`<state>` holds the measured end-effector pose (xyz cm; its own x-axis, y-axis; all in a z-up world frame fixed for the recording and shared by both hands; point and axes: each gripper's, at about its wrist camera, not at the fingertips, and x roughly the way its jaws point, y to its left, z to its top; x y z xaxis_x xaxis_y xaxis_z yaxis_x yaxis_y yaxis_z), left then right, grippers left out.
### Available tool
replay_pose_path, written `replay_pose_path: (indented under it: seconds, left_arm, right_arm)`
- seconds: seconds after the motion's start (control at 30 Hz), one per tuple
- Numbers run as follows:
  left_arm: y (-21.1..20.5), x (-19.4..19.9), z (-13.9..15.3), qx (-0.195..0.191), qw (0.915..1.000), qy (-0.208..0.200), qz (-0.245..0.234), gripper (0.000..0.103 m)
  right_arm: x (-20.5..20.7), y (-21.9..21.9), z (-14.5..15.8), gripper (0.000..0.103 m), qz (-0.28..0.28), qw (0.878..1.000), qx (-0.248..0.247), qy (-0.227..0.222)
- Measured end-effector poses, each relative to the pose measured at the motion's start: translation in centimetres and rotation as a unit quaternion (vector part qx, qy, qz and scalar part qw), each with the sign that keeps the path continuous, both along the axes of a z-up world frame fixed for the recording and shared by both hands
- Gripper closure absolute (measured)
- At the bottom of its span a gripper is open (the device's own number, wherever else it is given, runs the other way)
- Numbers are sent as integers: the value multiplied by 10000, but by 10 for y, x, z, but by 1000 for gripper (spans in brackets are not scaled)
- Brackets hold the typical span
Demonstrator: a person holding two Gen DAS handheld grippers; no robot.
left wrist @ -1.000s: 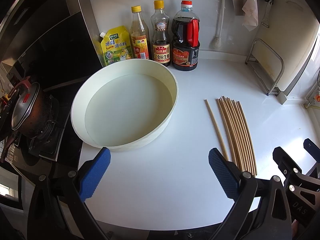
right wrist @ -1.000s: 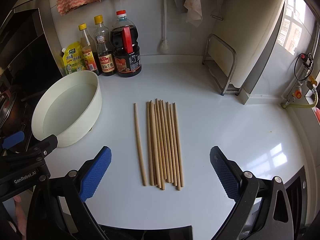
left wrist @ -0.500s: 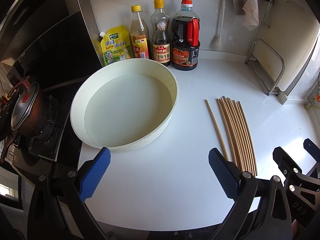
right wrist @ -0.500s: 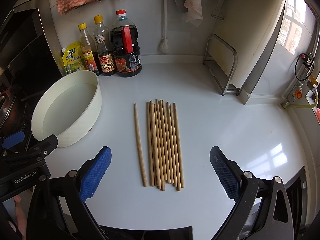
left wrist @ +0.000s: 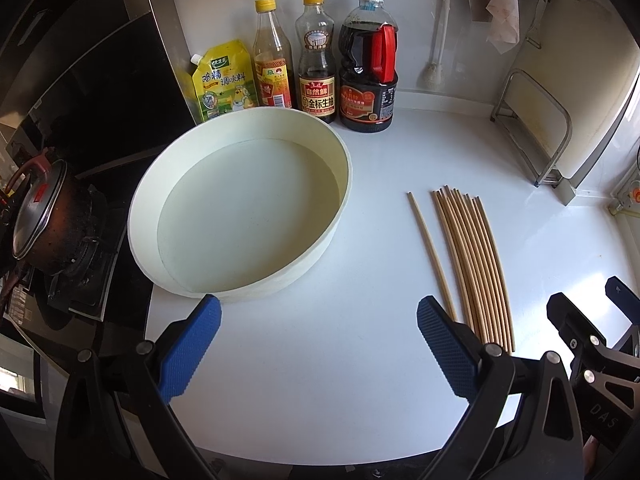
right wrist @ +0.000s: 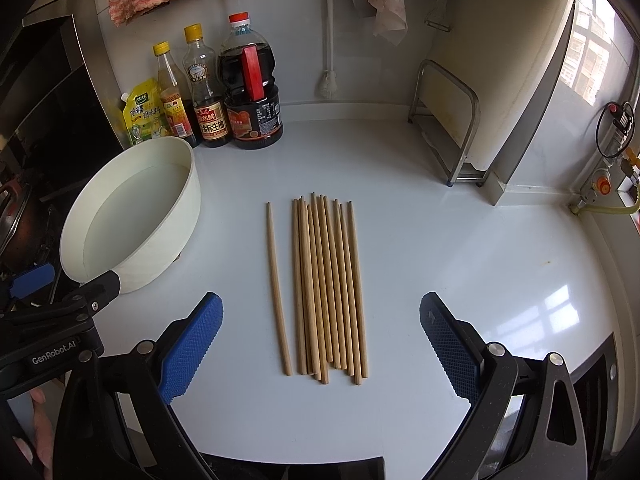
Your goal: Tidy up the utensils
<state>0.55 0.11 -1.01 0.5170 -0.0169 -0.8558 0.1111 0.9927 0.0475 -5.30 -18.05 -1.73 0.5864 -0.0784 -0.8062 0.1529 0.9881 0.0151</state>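
Note:
Several wooden chopsticks [right wrist: 328, 284] lie side by side on the white counter, with a single chopstick [right wrist: 276, 284] a little apart on their left. They also show in the left wrist view [left wrist: 472, 264]. A pale round basin [left wrist: 244, 204] holding water sits left of them; it shows in the right wrist view [right wrist: 132, 216] too. My left gripper [left wrist: 318, 332] is open and empty, just in front of the basin. My right gripper [right wrist: 320, 334] is open and empty, its fingers on either side of the chopsticks' near ends, above the counter.
Three sauce bottles [left wrist: 316, 56] and a yellow pouch [left wrist: 224, 80] stand at the back wall. A metal rack [right wrist: 452, 128] with a cutting board stands at the back right. A stove with a pot [left wrist: 40, 216] lies left of the counter edge.

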Motion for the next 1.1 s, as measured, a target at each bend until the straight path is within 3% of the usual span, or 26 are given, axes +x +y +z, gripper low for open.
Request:
replay_pose_path:
  seconds: [0.2, 0.37, 0.57, 1.1]
  left_arm:
    - [-11, 10, -18, -347, 9993, 140, -59, 6]
    - [-36, 13, -30, -532, 9985, -64, -66, 6]
    - [-71, 26, -59, -368, 9991, 98, -169, 6]
    - [-82, 53, -117, -300, 9973, 660, 150, 6]
  right_arm:
    - [9, -33, -22, 9, -150, 9995, 211, 171]
    - [18, -62, -51, 9, -123, 9992, 257, 293]
    - [33, -83, -85, 9, 44, 9989, 76, 453]
    - [75, -95, -137, 9, 169, 9970, -188, 727]
